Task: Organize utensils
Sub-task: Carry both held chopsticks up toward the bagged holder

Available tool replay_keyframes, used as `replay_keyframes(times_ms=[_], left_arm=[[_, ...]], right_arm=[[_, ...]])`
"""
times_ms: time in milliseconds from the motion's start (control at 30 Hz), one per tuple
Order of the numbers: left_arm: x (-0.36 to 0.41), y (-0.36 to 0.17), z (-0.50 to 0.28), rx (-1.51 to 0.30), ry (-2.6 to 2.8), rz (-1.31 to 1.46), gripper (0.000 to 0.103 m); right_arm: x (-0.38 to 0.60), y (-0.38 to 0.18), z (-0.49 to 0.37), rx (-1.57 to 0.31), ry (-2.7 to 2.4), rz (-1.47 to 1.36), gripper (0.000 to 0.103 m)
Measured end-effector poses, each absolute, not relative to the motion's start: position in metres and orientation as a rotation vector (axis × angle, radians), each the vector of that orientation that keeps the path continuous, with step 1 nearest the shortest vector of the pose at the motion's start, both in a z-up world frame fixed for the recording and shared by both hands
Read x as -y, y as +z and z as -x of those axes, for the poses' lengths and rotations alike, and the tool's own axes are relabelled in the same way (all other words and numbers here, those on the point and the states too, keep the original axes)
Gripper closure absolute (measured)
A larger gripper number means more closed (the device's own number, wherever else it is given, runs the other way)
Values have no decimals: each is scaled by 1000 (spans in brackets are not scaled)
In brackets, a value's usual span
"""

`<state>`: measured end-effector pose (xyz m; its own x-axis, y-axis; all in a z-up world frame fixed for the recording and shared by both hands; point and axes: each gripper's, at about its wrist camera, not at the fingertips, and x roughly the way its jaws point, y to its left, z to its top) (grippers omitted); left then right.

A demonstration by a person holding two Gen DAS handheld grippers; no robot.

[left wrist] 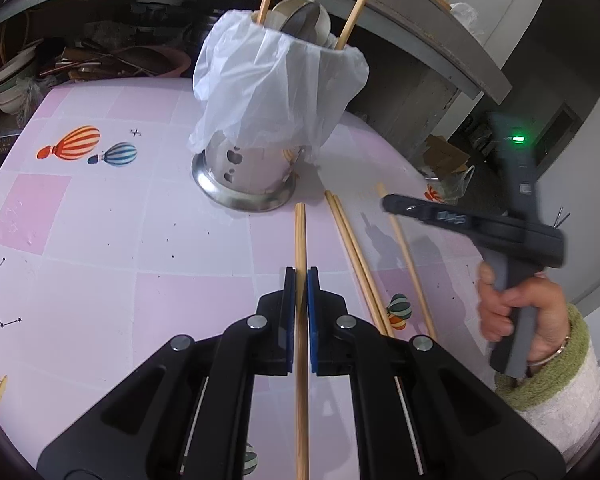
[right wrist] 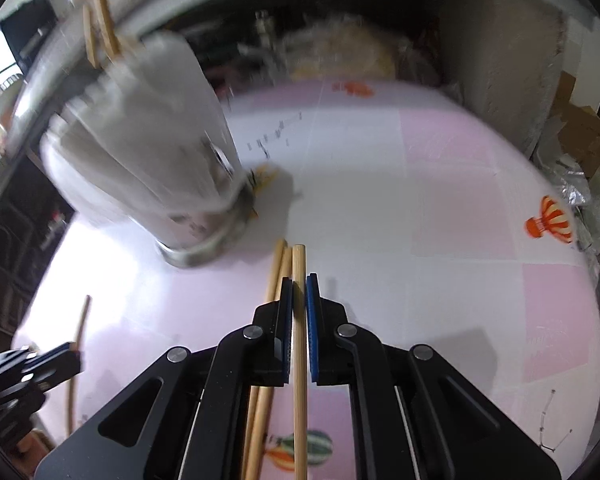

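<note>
In the left wrist view my left gripper [left wrist: 301, 276] is shut on a wooden chopstick [left wrist: 300, 236] that points toward the metal utensil holder [left wrist: 244, 168]. The holder is draped with a white plastic bag [left wrist: 276, 88], and two chopsticks [left wrist: 356, 8] stand in it. Two loose chopsticks [left wrist: 356, 248] lie on the table to the right. My right gripper [left wrist: 388, 203], held by a hand [left wrist: 512, 312], hovers over another chopstick. In the right wrist view the right gripper [right wrist: 299, 280] is shut on a chopstick [right wrist: 299, 260], with the loose pair [right wrist: 278, 268] just to its left. The holder [right wrist: 140, 152] is blurred.
The table [left wrist: 100, 220] wears a pink-and-white cloth printed with hot-air balloons. Behind it a dark shelf holds bowls and clutter [left wrist: 80, 60]. Cardboard and plastic bags [right wrist: 580, 140] sit off the right edge. The left gripper [right wrist: 56, 358] shows at the lower left of the right wrist view.
</note>
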<state>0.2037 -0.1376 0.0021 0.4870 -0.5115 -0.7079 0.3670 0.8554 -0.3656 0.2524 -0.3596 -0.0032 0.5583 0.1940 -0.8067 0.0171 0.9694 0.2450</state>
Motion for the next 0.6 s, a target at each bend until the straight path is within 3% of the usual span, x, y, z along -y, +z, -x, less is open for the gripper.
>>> replay_keyframes(times_ms=[367,600], left_arm=[[131,40,-193,-850,-607,221,98],[118,72,-182,-791,-638,251,98]], right_arm=[[386,84,-174,-742,157,-283,96],[397,109,-140,-648,175,-320,96]])
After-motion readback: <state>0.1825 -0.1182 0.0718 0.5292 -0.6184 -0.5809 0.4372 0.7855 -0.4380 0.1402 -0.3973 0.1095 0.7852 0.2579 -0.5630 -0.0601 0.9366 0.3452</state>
